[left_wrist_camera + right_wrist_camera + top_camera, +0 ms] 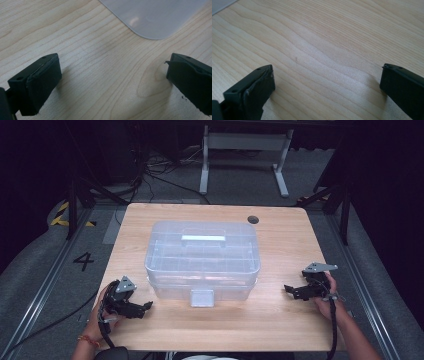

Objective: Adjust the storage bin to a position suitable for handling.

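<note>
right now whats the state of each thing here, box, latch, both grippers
clear plastic box: lid on, upright mid-table
front latch: down against the box front, looks fastened
handle: lying flat on the lid
left gripper: open, empty, near the box's front left corner
right gripper: open, empty, apart from the box

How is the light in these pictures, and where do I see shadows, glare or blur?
High view: table brightly lit, surroundings dark. Left gripper view: a soft glare spot on the translucent box, which looks slightly blurred; shadows beside the open jaws of the left gripper. Right gripper view: sharp wood grain, soft shadows by the right gripper.
</note>
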